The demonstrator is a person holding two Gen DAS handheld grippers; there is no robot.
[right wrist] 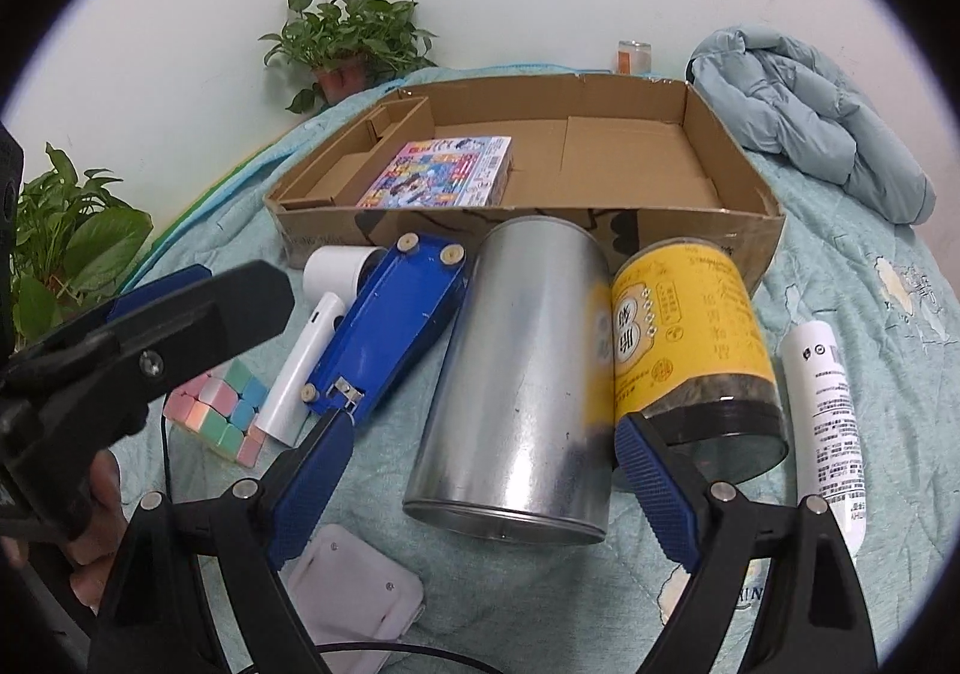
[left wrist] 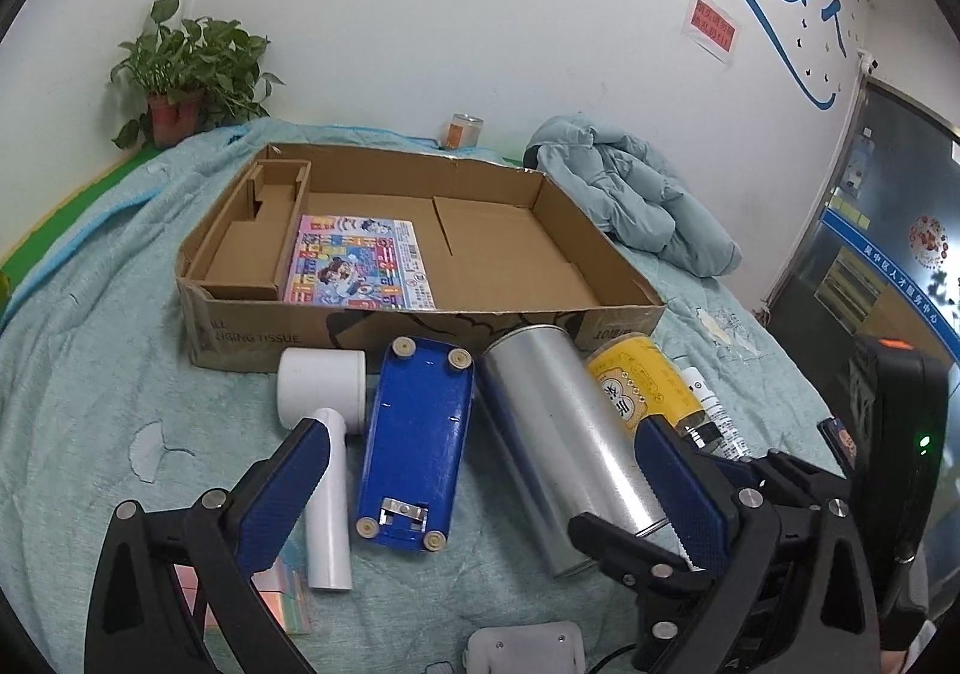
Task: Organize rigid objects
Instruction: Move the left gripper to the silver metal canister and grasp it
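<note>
Bedspread (right wrist: 840,230): tin (right wrist: 522,374) between right fingers (right wrist: 312,470).

One shallow brown cardboard box (right wrist: 738,158) holds one colourful flat packet (right wrist: 441,171), while near it lie two cylindrical canisters, one bare silver metal (right wrist: 516,374), one yellow-labelled (right wrist: 690,338).

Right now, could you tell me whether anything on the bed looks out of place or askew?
Yes. The silver tin and the yellow-labelled jar lie on their sides against the cardboard box, and the blue object lies bottom up, its small round feet showing. Only the colourful packet is inside the box.
</note>
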